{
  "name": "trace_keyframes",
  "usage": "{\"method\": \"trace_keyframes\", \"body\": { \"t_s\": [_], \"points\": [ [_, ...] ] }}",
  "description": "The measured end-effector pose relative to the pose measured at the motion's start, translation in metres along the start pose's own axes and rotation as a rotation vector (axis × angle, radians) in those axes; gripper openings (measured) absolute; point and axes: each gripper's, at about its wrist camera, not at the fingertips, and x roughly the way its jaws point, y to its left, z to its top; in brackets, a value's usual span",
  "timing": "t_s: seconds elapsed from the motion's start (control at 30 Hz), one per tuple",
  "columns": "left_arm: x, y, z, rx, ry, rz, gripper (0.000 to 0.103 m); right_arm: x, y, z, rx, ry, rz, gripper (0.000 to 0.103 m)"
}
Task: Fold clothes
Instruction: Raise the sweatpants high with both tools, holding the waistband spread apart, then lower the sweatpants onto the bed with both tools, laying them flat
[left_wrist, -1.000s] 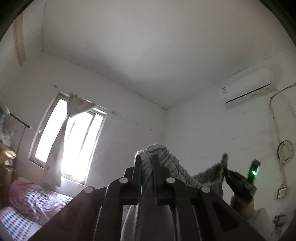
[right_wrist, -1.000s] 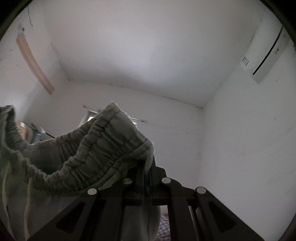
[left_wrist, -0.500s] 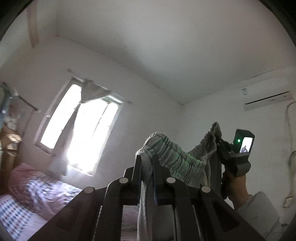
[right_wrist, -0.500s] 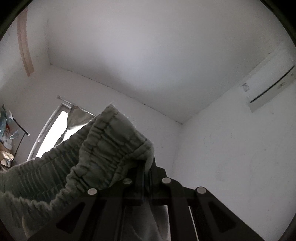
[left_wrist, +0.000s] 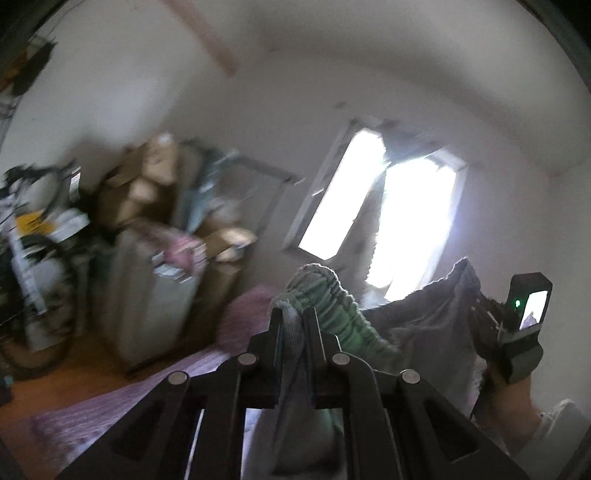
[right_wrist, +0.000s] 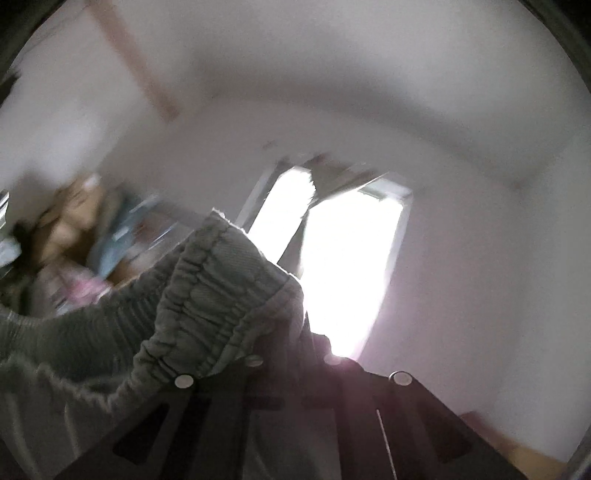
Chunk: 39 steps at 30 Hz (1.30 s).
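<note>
Holding grey elastic-waist pants (left_wrist: 332, 299) up in the air, waistband stretching between both tools: left gripper (left_wrist: 293, 321) pinching one gathered end narrowly between its fingers, right gripper (left_wrist: 480, 317) clamping the other end, cloth bunching over its tips in the right wrist view (right_wrist: 221, 288). Hanging in front of a bright window (left_wrist: 402, 221), above a purple bedspread (left_wrist: 110, 406)

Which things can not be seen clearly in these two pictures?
- Garment below the waistband: cut off by the bottom edge and the left gripper, both views.
- Right gripper fingers, right wrist view: covered by cloth, washed out by window glare.
- Boxes and clutter, left wrist view: motion blur.
- Bed: blurred, partly hidden.
</note>
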Motion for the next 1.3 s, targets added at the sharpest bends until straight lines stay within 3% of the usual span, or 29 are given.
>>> {"method": "trace_keyframes", "body": {
  "t_s": [0.13,0.27,0.33,0.4,0.5,0.57,0.6,0.67,0.7,0.73,0.8,0.83,0.93,1.0,1.07,1.1,1.13,1.17,1.3],
  "points": [
    [0.047,0.070,-0.040,-0.006,0.109,0.130,0.009,0.028,0.125,-0.064,-0.103,0.143,0.183,0.002],
    [0.073,0.126,-0.074,-0.020,0.152,0.182,0.009,0.048,0.208,-0.119,-0.190,0.225,0.285,0.002],
    [0.082,0.142,-0.087,-0.017,0.162,0.198,0.009,0.050,0.246,-0.125,-0.205,0.250,0.307,0.002],
    [0.089,0.154,-0.098,-0.005,0.170,0.211,0.009,0.053,0.256,-0.138,-0.202,0.279,0.319,0.005],
    [0.097,0.168,-0.102,-0.005,0.176,0.228,0.009,0.097,0.245,-0.170,-0.202,0.289,0.312,0.020],
    [0.098,0.177,-0.103,-0.012,0.178,0.237,0.011,0.110,0.233,-0.162,-0.184,0.285,0.308,0.035],
    [0.099,0.180,-0.103,-0.016,0.181,0.238,0.024,0.122,0.230,-0.160,-0.179,0.276,0.311,0.044],
    [0.100,0.186,-0.102,-0.024,0.188,0.241,0.047,0.135,0.220,-0.159,-0.186,0.256,0.326,0.051],
    [0.099,0.187,-0.103,-0.020,0.188,0.237,0.055,0.133,0.222,-0.159,-0.202,0.246,0.326,0.062],
    [0.098,0.187,-0.105,-0.012,0.188,0.231,0.057,0.132,0.225,-0.158,-0.211,0.244,0.332,0.075],
    [0.094,0.187,-0.107,0.003,0.186,0.220,0.070,0.125,0.228,-0.160,-0.229,0.255,0.392,0.085],
    [0.093,0.187,-0.108,0.010,0.185,0.215,0.072,0.120,0.228,-0.162,-0.245,0.261,0.432,0.085],
    [0.096,0.201,-0.119,0.006,0.215,0.223,0.080,0.107,0.235,-0.177,-0.337,0.263,0.490,0.085],
    [0.102,0.211,-0.127,0.003,0.247,0.230,0.082,0.105,0.234,-0.187,-0.345,0.270,0.477,0.084],
    [0.109,0.219,-0.135,0.012,0.275,0.234,0.082,0.109,0.229,-0.194,-0.312,0.287,0.502,0.078],
    [0.115,0.222,-0.139,0.017,0.290,0.231,0.082,0.113,0.226,-0.198,-0.287,0.305,0.531,0.049],
    [0.121,0.225,-0.144,0.027,0.302,0.224,0.082,0.117,0.225,-0.201,-0.273,0.333,0.558,0.008],
    [0.128,0.227,-0.149,0.039,0.312,0.216,0.082,0.121,0.225,-0.206,-0.273,0.349,0.566,0.000],
    [0.153,0.242,-0.164,0.047,0.346,0.163,0.082,0.137,0.226,-0.221,-0.281,0.372,0.567,0.002]
  ]
}}
